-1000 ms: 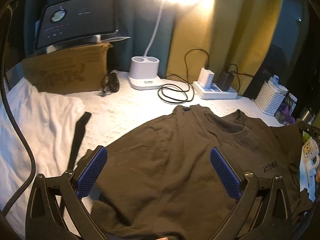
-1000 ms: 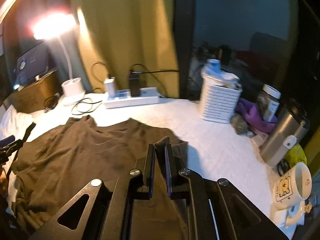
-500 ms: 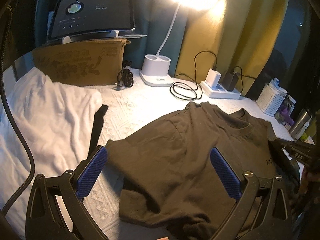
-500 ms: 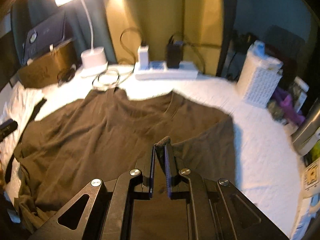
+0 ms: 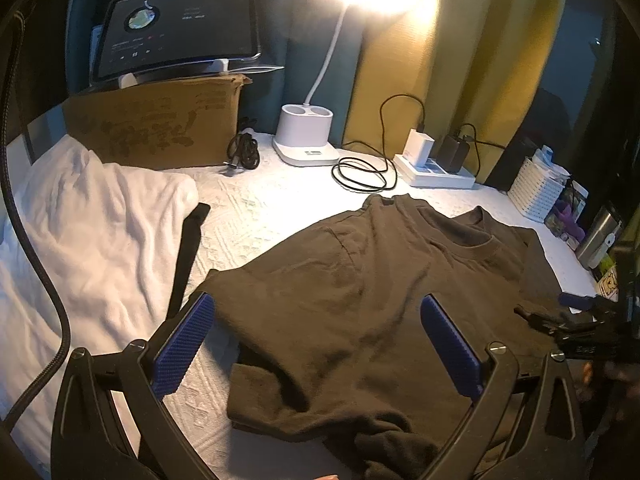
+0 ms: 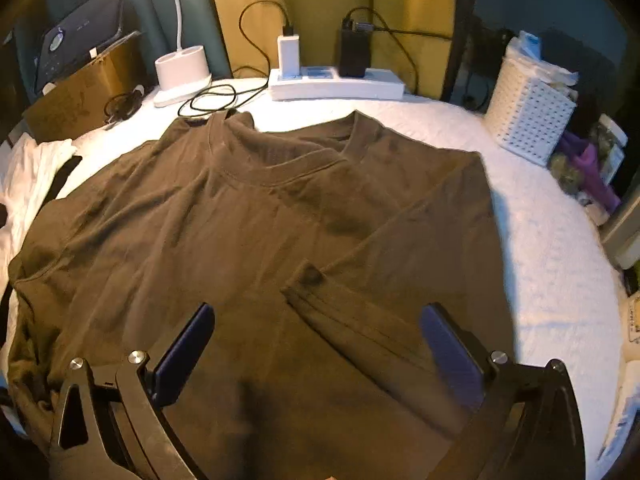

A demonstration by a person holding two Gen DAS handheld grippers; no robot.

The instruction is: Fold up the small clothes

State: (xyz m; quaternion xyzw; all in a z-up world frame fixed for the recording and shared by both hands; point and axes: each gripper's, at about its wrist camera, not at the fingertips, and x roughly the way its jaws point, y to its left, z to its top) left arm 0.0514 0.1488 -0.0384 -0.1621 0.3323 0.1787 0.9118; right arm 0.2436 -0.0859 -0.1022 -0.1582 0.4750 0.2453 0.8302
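Brown shirt (image 6: 224,240) lies spread on the white cloth (image 6: 532,240), one sleeve (image 6: 360,320) folded over its front. The right gripper (image 6: 316,340) hangs above that sleeve, jaws opening, pads off the fabric. The left gripper (image 5: 316,340) gapes wide over the shirt's other side, holding nothing.

Items I cannot read: the brown T-shirt's (image 6: 248,240) lower hem, cut off by the frame edge in both views; print on the cardboard box (image 5: 160,128), illegible; the basket's (image 6: 532,116) contents, too blurred to identify.
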